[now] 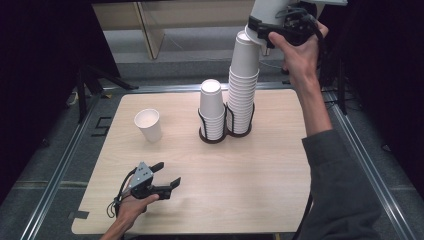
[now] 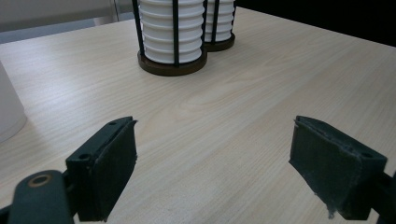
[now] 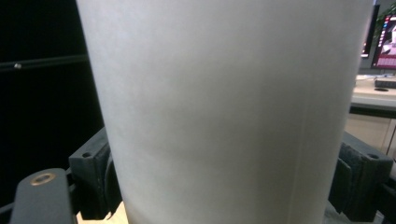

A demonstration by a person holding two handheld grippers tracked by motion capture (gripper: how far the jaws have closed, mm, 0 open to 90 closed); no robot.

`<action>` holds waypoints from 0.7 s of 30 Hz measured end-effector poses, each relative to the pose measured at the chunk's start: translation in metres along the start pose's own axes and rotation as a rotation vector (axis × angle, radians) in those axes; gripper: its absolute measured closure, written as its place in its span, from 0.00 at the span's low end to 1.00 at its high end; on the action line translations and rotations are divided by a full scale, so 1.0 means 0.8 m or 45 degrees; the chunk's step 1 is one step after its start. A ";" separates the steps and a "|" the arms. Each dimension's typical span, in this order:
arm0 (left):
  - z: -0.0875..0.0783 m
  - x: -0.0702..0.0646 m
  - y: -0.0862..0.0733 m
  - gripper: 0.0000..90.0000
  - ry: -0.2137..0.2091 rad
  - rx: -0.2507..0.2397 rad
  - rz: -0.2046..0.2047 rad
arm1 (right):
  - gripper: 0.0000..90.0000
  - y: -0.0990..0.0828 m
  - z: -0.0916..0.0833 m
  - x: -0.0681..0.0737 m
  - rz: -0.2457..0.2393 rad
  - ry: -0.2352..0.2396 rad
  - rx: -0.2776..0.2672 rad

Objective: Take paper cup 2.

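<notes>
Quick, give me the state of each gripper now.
Left gripper: open, holding nothing, low over the table.
Right gripper: shut on the top paper cup of the taller stack.

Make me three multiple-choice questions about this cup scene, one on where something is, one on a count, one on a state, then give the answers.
1. Where does the single loose cup stand?
A. left of the two holders
B. right of them
C. inside a holder

2. How many cup stacks stand in holders on the table?
A. one
B. two
C. four

3. What is the left tool doing?
A. gripping a cup
B. open, holding nothing
C. shut on a holder

Answers: 1 A, it stands alone on the table's left. 2 B, two stacks side by side. 3 B, its jaws stand apart over bare wood.
</notes>
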State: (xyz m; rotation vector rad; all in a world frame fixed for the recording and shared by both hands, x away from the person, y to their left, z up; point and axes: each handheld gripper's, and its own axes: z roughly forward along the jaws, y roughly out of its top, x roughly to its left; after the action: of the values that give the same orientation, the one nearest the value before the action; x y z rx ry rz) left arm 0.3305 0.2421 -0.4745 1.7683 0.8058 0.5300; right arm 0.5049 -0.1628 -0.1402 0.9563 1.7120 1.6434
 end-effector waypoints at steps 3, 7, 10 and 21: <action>0.000 -0.001 -0.001 0.16 0.000 0.000 -0.018 | 0.17 -0.010 -0.019 -0.001 -0.017 -0.002 0.022; 0.001 -0.001 0.000 0.16 0.000 -0.003 -0.022 | 0.17 -0.034 -0.039 0.003 0.001 0.018 0.046; 0.001 0.000 0.001 0.16 0.006 0.002 0.002 | 0.17 -0.053 -0.049 0.005 -0.016 0.017 0.058; 0.005 -0.004 0.001 0.16 -0.016 -0.026 -0.006 | 0.17 -0.129 -0.084 0.025 0.000 0.119 0.084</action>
State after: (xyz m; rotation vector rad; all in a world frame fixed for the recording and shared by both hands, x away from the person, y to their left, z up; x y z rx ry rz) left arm 0.3313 0.2371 -0.4752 1.7490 0.7935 0.5220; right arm 0.4281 -0.1847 -0.2361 0.9225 1.8382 1.6645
